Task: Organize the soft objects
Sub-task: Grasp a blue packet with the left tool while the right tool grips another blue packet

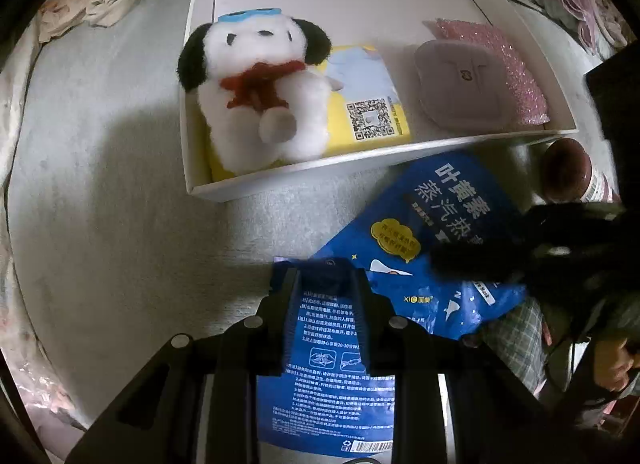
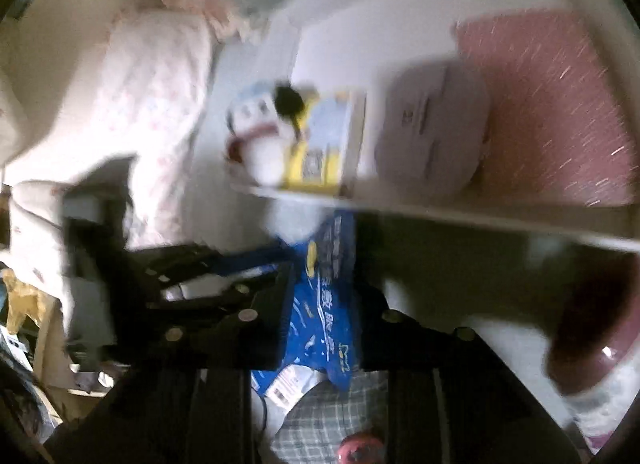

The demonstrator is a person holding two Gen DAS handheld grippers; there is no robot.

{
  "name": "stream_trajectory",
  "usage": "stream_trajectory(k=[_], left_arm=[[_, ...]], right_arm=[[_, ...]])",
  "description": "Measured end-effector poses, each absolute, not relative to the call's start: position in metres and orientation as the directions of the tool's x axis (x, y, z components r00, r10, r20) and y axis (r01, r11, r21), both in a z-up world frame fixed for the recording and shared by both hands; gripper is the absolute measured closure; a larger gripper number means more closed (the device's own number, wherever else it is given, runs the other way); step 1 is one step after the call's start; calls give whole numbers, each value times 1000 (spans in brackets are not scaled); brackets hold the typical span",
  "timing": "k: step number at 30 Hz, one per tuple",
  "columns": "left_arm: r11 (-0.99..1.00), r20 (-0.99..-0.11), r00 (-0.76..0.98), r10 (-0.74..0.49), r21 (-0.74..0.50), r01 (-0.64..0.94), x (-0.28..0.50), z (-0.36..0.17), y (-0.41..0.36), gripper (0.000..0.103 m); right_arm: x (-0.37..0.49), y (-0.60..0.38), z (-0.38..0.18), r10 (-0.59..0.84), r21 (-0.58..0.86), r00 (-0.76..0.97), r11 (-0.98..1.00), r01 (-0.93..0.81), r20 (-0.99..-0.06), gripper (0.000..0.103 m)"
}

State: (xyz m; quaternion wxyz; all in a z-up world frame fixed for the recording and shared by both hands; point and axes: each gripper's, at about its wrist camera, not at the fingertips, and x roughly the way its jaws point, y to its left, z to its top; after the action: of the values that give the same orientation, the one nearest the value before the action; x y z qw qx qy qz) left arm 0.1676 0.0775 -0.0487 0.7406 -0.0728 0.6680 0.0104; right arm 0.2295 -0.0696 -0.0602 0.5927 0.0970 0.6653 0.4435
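Observation:
A blue printed pouch [image 1: 420, 224] lies on the bed just in front of a white box [image 1: 320, 172]. My left gripper [image 1: 324, 296] points down at the pouch's near edge and is shut on it, so the foil stands up between the fingers. From the right, my right gripper [image 2: 324, 304] is shut on the same blue pouch [image 2: 320, 328], which fills the gap between its fingers. That view is blurred. Inside the box are a white plush dog [image 1: 260, 96] with black ears and a red scarf, a yellow pack [image 1: 368, 104], a grey pouch [image 1: 456, 84] and a pink glitter bag [image 1: 516, 68].
A jar with a maroon lid [image 1: 566, 168] stands right of the pouch, close to the box's corner. Pale grey bedding [image 1: 120, 184] spreads to the left, with crumpled floral cloth [image 1: 92, 4] at the far left. Checked fabric [image 1: 516, 340] and a person's hand [image 1: 612, 364] are at lower right.

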Motion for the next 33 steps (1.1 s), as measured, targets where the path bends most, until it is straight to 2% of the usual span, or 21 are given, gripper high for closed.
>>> stream_trajectory(k=[1, 2, 3, 7, 10, 11, 12, 14, 16, 20, 26, 29, 31, 33], left_arm=[[987, -990, 110, -92, -105, -119, 169, -47, 82, 80], [986, -989, 113, -100, -114, -124, 169, -47, 86, 80], [982, -985, 125, -119, -135, -134, 169, -44, 90, 80], [963, -968, 189, -163, -198, -182, 172, -29, 108, 79], [958, -954, 227, -198, -237, -162, 172, -18, 108, 76], [959, -950, 238, -202, -241, -150, 173, -16, 107, 74], [962, -948, 252, -195, -236, -140, 173, -11, 104, 66], [967, -948, 266, -173, -215, -136, 172, -9, 97, 57], [973, -955, 262, -136, -179, -147, 172, -8, 89, 53], [981, -968, 245, -48, -92, -170, 164, -5, 76, 52], [930, -940, 340, 25, -103, -352, 100, -9, 104, 52], [897, -926, 377, -1, -167, -408, 69, -10, 114, 52], [880, -907, 419, 36, -170, -444, 52, -4, 107, 41], [889, -880, 455, 139, -92, -449, 42, 2, 85, 36]], right_arm=[[228, -65, -62, 652, 706, -286, 585, -398, -702, 79], [227, -63, -61, 653, 703, -279, 586, -403, -704, 91], [227, -63, -58, 656, 698, -264, 589, -407, -707, 95], [230, -74, -37, 717, 713, -182, 563, -418, -673, 96], [233, -78, -28, 732, 716, -160, 555, -424, -662, 96], [234, -79, -26, 733, 714, -154, 557, -424, -663, 96], [234, -80, -24, 732, 711, -149, 558, -428, -665, 96], [237, -82, -20, 730, 705, -137, 566, -428, -669, 96], [238, -82, -19, 729, 700, -135, 563, -439, -671, 96], [246, -87, -31, 758, 757, -186, 530, -383, -625, 96], [245, -88, -30, 779, 783, -205, 497, -373, -592, 96], [244, -87, -29, 776, 778, -198, 503, -377, -598, 96], [244, -87, -29, 777, 780, -201, 502, -375, -597, 96], [244, -87, -30, 777, 781, -202, 503, -371, -596, 96]])
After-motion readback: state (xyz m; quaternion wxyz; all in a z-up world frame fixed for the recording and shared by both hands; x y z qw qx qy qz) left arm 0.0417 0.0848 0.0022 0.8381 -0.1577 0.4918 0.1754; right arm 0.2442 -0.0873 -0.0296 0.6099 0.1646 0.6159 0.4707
